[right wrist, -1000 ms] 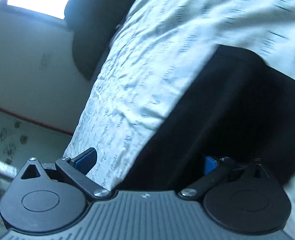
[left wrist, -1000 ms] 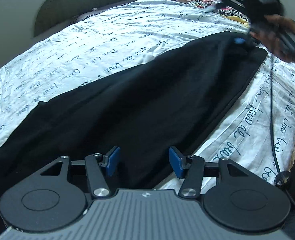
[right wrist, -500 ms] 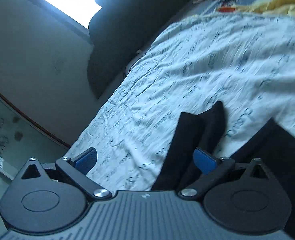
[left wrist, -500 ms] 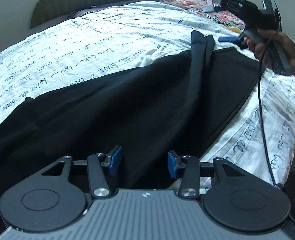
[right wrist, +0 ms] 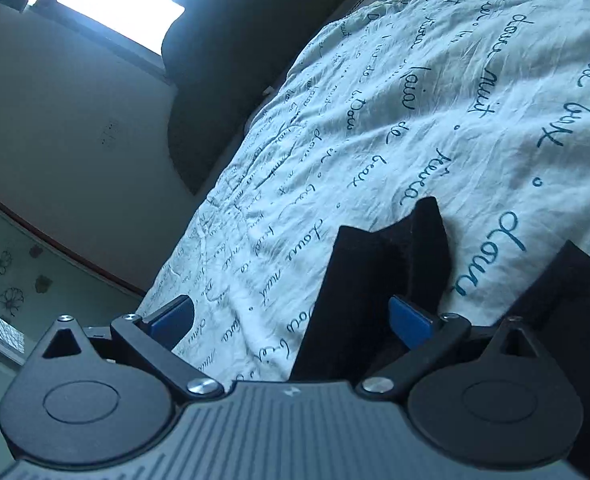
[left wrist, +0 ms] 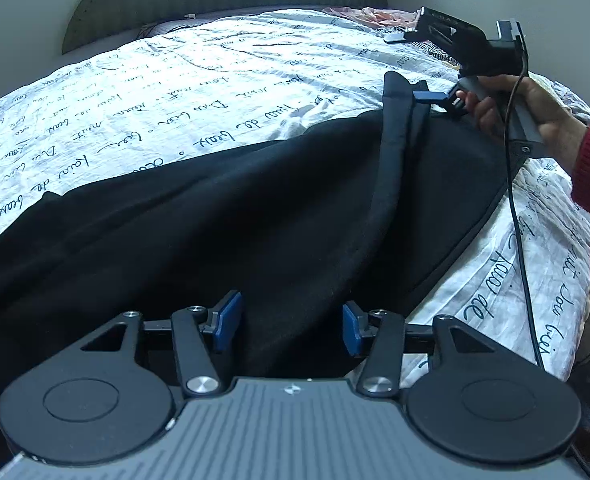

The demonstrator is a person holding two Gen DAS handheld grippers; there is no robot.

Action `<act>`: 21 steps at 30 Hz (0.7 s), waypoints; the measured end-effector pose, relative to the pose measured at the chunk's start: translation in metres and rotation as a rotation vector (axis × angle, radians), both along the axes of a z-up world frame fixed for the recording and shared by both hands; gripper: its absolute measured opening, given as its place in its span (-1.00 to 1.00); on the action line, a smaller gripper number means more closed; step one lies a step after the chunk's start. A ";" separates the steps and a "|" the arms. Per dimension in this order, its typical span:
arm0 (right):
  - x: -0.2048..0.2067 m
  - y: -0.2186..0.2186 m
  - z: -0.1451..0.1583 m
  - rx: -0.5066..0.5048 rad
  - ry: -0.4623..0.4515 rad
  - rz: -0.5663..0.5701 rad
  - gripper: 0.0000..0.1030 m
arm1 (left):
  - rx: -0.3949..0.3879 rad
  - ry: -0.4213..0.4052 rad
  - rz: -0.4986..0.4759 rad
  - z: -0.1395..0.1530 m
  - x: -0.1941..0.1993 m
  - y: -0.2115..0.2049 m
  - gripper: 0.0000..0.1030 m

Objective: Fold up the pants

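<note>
left wrist: script "de beaux" on bedsheet (left wrist: 255,92); left tongs (left wrist: 289,322) apart over black pants (left wrist: 215,232).

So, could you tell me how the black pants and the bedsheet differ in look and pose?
The pants are plain black; the bedsheet is white with blue handwritten script. The bedsheet lies spread flat, while the pants have one edge raised into a ridge at the far end. The pants cover only part of the bedsheet. Both are creased fabric.
</note>
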State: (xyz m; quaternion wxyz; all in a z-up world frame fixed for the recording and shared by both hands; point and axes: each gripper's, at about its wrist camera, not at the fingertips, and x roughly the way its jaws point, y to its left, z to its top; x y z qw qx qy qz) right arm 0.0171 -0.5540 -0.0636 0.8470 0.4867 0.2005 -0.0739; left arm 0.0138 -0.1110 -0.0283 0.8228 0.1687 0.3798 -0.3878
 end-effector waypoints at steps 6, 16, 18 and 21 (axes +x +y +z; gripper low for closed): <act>0.012 -0.002 -0.006 0.047 -0.046 -0.014 0.39 | -0.015 0.004 0.018 0.000 0.003 -0.002 0.06; 0.006 -0.002 -0.015 0.064 -0.041 -0.061 -0.79 | -0.025 0.001 0.017 -0.002 0.004 -0.001 0.06; 0.011 0.004 0.000 0.022 -0.094 0.024 -0.78 | -0.029 0.007 0.023 -0.003 0.005 -0.002 0.07; 0.033 0.017 0.017 -0.093 0.056 0.057 -0.71 | -0.031 0.008 0.027 -0.003 0.005 -0.002 0.08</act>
